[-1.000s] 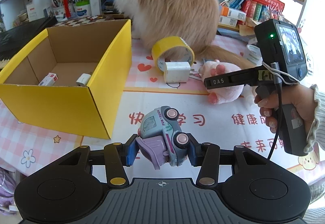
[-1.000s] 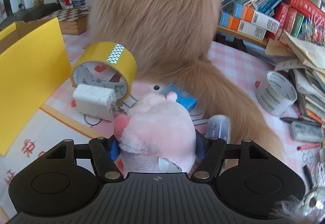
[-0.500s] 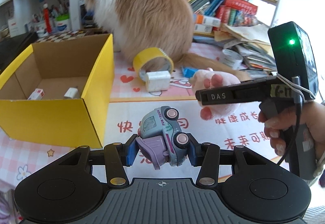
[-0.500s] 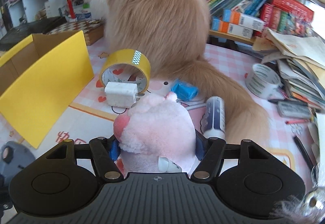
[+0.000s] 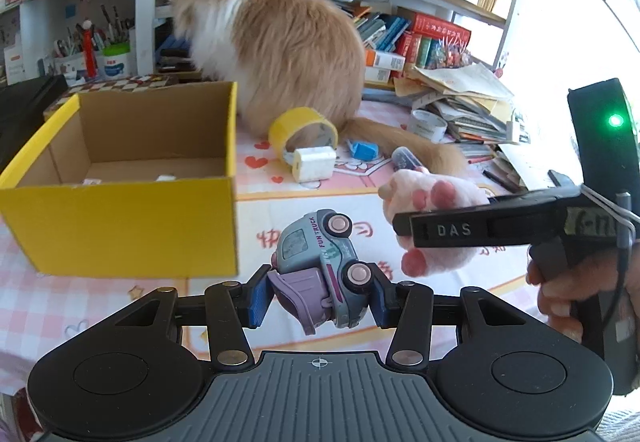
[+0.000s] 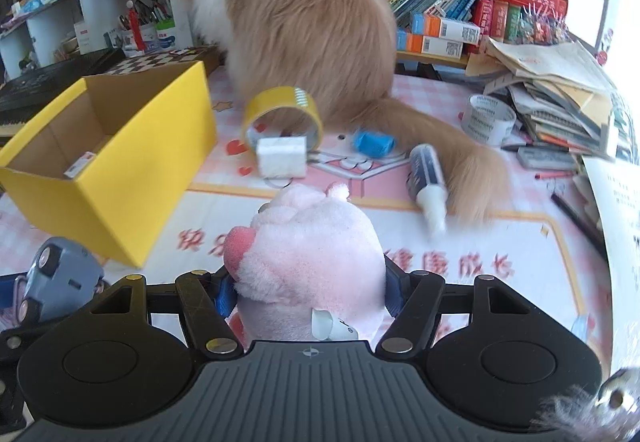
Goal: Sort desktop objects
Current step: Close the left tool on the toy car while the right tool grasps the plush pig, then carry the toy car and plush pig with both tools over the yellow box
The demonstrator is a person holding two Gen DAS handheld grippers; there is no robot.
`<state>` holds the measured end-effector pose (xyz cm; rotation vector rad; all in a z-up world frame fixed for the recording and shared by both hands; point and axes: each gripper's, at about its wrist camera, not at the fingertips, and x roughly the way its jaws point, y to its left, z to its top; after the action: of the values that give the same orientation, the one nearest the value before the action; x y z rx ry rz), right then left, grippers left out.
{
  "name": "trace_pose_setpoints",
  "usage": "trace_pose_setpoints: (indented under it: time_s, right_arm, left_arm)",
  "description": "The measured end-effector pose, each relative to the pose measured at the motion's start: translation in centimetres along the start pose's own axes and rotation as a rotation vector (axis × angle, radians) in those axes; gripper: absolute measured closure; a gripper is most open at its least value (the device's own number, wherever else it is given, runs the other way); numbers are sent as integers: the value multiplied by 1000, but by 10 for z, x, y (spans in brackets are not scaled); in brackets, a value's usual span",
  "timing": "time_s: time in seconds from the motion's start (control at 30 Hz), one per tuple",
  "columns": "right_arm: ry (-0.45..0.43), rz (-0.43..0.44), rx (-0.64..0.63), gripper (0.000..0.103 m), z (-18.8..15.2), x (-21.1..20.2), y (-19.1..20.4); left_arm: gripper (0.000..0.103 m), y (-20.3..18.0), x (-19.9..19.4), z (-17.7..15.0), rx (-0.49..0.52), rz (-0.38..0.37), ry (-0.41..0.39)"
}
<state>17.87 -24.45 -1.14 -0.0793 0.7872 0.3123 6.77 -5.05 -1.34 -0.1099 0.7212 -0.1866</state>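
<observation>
My left gripper (image 5: pixel 318 296) is shut on a grey-blue and purple toy truck (image 5: pixel 320 266), held above the table right of the open yellow box (image 5: pixel 120 222). My right gripper (image 6: pixel 308 294) is shut on a pink plush paw (image 6: pixel 308 254); the paw also shows in the left wrist view (image 5: pixel 432 217), right of the truck. The truck shows at the lower left of the right wrist view (image 6: pixel 56 274). The box (image 6: pixel 132 177) holds small white items (image 6: pixel 80 163).
An orange and white cat (image 5: pixel 280 53) sits behind the box. Near it lie a yellow tape roll (image 6: pixel 282 113), a white charger (image 6: pixel 282 155), a blue wrapper (image 6: pixel 374 143), a glue bottle (image 6: pixel 426 177), a white tape roll (image 6: pixel 486 117). Books and papers (image 6: pixel 552 93) pile at right.
Both grippers have risen and pulled back from the cat, still holding the truck and the plush paw. More of the table and shelves shows now.
</observation>
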Motion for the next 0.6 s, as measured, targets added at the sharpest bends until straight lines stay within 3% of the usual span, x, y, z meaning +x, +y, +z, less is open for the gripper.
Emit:
trace_pose_setpoints:
  time_s: [0.33,0.6]
  right_arm:
    - [64,-4,31,39,-47,-33,62]
    - [87,11,35,39,-83,-56,107]
  left_arm:
    - [56,42,-38,-33,-28,-16,28]
    - [56,59,-67,-62,3,27,49]
